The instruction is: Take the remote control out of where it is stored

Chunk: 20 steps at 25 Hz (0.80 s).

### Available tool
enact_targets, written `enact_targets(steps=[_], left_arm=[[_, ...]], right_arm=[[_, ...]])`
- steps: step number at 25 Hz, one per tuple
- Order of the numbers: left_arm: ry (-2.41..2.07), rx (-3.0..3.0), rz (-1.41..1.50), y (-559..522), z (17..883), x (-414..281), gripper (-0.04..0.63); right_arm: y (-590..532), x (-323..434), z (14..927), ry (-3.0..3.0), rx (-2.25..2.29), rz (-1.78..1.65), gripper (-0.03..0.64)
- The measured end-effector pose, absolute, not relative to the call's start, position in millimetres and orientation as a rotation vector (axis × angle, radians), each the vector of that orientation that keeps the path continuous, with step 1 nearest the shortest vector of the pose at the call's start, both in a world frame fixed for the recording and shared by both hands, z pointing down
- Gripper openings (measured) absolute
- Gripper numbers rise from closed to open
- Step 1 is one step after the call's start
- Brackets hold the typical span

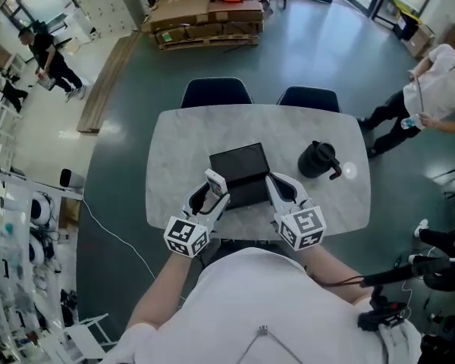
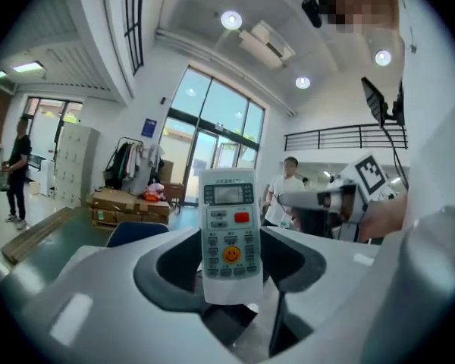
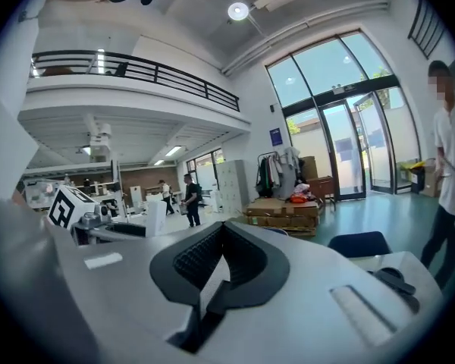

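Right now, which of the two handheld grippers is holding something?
The left gripper: its fingers clamp an upright white remote control with a red button, while the right gripper's fingers are shut on nothing.

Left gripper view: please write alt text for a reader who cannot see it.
The left gripper holds a white air-conditioner remote control upright between its fingers, display and buttons facing the camera. Behind it lies a bright hall with tall glass doors, stacked cardboard boxes and a person in a white shirt.

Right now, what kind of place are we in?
Probably a large workshop or lab hall: it has a railed mezzanine, tall glass doors, and stacked cardboard boxes.
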<state>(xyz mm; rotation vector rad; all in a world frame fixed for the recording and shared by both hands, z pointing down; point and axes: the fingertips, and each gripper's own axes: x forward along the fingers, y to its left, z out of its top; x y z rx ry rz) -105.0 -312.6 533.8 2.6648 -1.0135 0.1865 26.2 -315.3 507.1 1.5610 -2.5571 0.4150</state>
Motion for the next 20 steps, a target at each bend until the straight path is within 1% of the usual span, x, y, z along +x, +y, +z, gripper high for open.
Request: enact_targets(steps=[4,7,12,20], left_arm=[[-1.129,2.631,-0.037,-307.5,497.2,-139.2,0.244],[-1.173,2.62,-0.118,-300.6,487.0,-154.0,0.244],[-1.216,2.6,-0.162,-291.4,480.8,-167.1,0.244],[-1.212,2.599,-0.185,-284.6,475.3,-162.4,0.244]], right_arm=[[-335.5,-10.7,495.3,-2.656,1.436,0.383,0.028],[-340.8,-28.8,493.6,-2.691,1.377,0.382,0.028],[-337.9,-47.6,496.5,-2.716,1.319,0.384,0.026],[-332.2,-53.1,497.9,-2.736,1.284,0.396,0.026]])
